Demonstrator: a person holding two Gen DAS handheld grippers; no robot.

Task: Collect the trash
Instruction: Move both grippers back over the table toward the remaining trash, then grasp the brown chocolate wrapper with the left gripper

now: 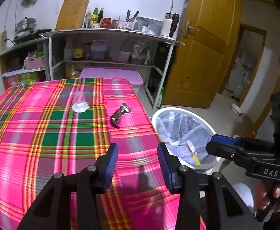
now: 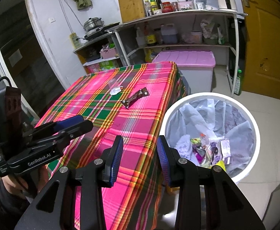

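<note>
Bin [image 2: 252,126] beside the table [image 1: 34,153] already holds wrappers; a brown wrapper [image 1: 119,116] and clear cup [image 1: 80,103] lie uncollected on the cloth. Left gripper [image 1: 137,163] and right gripper [image 2: 140,158] hover parted, empty.

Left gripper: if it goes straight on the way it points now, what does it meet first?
Probably the plaid tablecloth just ahead of the left gripper, whose open jaws hold nothing. The brown wrapper lies farther along, slightly left of that line. Depth is hard to judge.
</note>
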